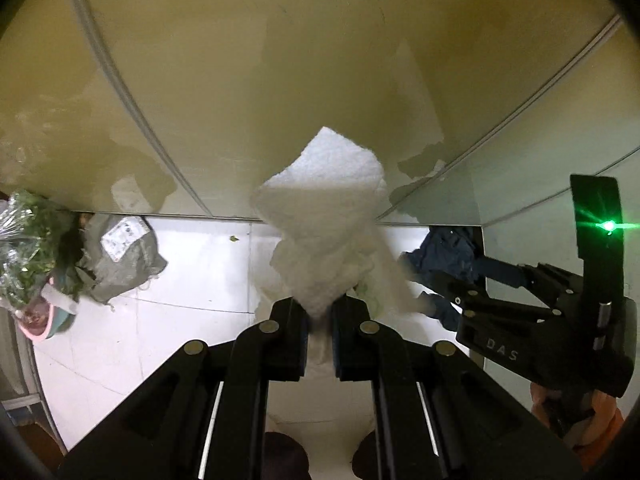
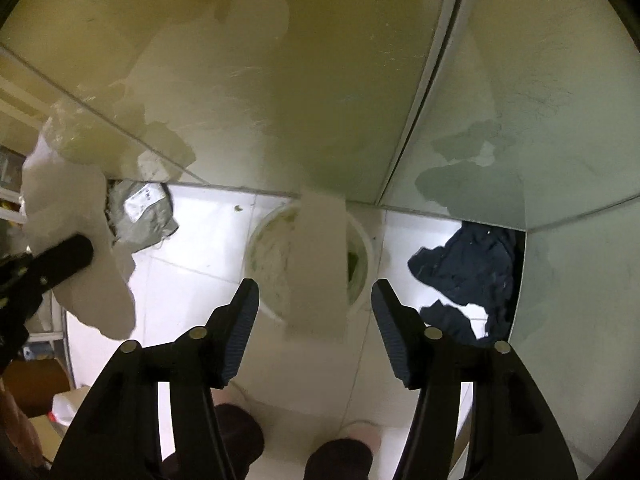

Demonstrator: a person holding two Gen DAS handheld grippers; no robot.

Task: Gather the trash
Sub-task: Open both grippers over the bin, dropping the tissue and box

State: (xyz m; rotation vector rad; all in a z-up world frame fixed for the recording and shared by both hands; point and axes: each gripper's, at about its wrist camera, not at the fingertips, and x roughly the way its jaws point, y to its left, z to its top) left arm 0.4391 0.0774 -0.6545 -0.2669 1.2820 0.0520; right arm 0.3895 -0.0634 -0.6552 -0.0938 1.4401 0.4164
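The only legible writing is the embossed "DAS" on the body of the right hand-held gripper, seen from the left wrist view; a green indicator light glows on the upright block behind it. A white label is fixed to a grey crumpled mailer bag lying on the white tiled floor against the wall, but its print is too small to read. The left hand-held gripper is clamped on a white foam sheet, which rises from between its fingers and spreads out ahead of them, held above the floor. The right hand-held gripper has its fingers spread wide apart and holds nothing. A white bucket stands on the floor directly ahead of and between those fingers, and a blurred white strip hangs in front of the bucket opening without touching either finger. In the right wrist view the foam sheet appears at the far left, pinched by the left hand-held gripper. A dark blue cloth lies crumpled on the floor to the right of the bucket, near the wall corner. A wrapped bundle of greens sits left of the mailer bag.
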